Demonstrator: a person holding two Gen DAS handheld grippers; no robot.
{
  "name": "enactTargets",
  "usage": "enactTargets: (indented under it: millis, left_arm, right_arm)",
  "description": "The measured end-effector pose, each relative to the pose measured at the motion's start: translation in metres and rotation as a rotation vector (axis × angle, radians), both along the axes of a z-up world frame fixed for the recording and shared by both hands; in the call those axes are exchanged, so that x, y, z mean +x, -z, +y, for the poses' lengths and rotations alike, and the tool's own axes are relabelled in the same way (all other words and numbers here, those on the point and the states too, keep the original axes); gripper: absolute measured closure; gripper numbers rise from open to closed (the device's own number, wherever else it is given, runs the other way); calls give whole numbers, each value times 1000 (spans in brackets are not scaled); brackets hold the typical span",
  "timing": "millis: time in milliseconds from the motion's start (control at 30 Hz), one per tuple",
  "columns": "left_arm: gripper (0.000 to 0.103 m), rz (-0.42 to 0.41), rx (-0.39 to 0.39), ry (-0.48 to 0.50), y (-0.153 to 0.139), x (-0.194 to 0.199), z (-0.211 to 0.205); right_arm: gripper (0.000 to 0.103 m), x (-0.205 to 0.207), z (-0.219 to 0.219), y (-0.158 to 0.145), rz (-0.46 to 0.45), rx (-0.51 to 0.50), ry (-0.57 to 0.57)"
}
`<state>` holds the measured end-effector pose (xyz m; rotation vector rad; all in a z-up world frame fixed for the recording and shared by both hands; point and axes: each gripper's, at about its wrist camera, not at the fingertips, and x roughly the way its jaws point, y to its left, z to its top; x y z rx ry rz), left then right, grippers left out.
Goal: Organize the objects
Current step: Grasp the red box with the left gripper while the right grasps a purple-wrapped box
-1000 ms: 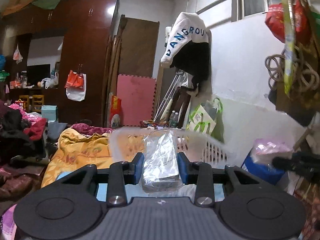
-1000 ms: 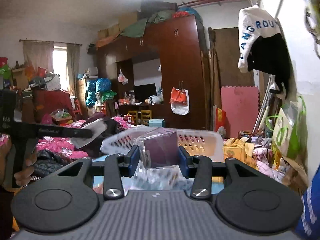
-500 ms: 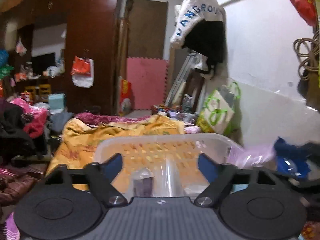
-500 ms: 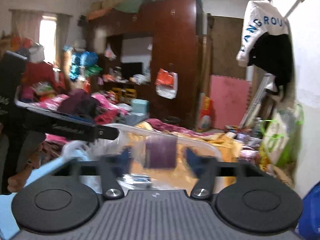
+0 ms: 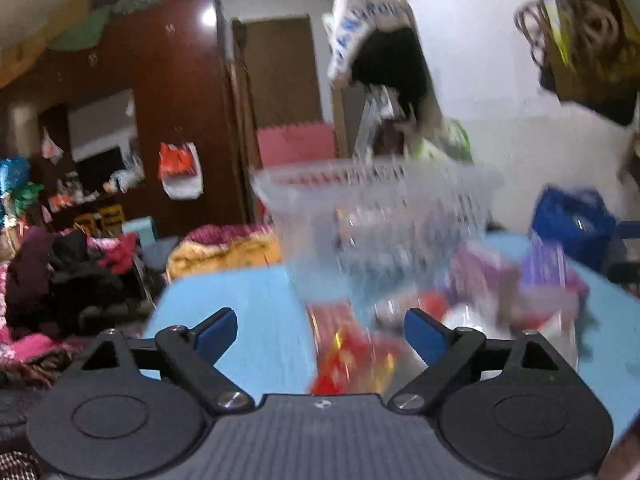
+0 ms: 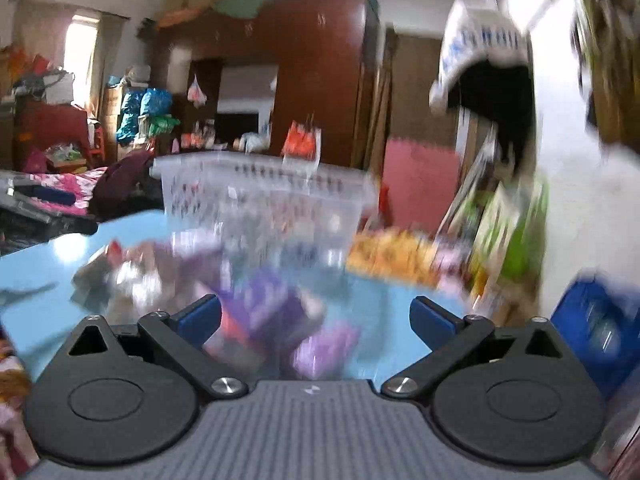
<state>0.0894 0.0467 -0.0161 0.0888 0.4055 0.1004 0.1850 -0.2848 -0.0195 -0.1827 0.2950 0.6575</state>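
Note:
Both views are motion-blurred. A clear plastic basket [image 5: 376, 204] stands at the far side of a light blue table [image 5: 240, 304]; it also shows in the right wrist view [image 6: 264, 208]. My left gripper [image 5: 320, 332] is open and empty above a red packet [image 5: 352, 356], with purple and pink packets [image 5: 492, 280] to its right. My right gripper [image 6: 316, 320] is open and empty above purple packets [image 6: 272, 312] on the table [image 6: 52, 256].
A blue bag [image 5: 572, 220] sits at the table's right edge by the white wall. A dark wardrobe [image 5: 160, 120] and piles of clothes [image 5: 60, 264] lie beyond the table on the left. A green bag [image 6: 516, 224] leans against the wall.
Both grippers opened and let go of the packets they held over the basket. Both have since pulled back and dropped low over the table, with the basket farther ahead.

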Motion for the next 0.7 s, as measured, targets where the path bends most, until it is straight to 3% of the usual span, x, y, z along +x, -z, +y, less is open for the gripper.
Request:
enactTargets:
  millis: [100,400,500,633,700]
  left_arm:
    - [10,16,29,15,6,7,-2]
    - [10,20,132,-31,13,10,-5]
    - [10,36,145,-46,16,13,-6]
    - [10,54,159,-25,17,13,-10]
    - [10,77,176,-22,20,16,-13]
  right_arm:
    - [0,19,0,10,114,-5,15]
    - [1,39,19,24,172,-24,63]
    - [12,39,14,30,184,-6,65]
    - [15,36,14,29,165,-17,67]
    - [23,35,19,30,153,-38,64]
